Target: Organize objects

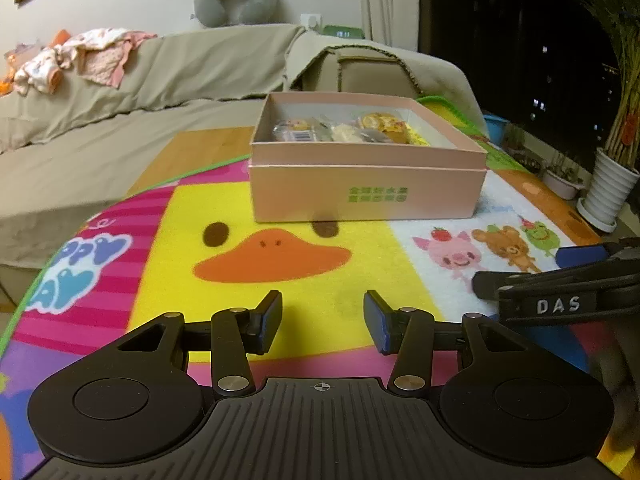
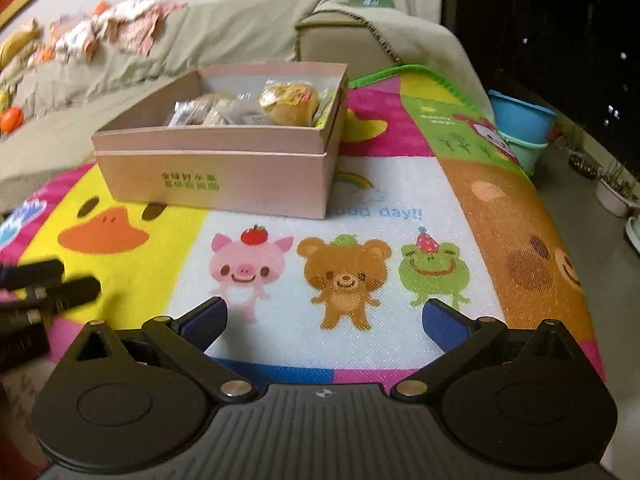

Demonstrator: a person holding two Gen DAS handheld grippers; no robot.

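Left tool and right tool, both open and empty, face the box straight ahead mid-worktop; left nearer.

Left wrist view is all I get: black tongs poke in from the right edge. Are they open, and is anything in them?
Observer: The right tongs stand wide open with nothing between them, over the colourful cartoon play mat.
Operator: Is anything hidden beside the box?
Observer: Yes. Just past the right wall of the pink cardboard box, a small printed rainbow shows on the mat.
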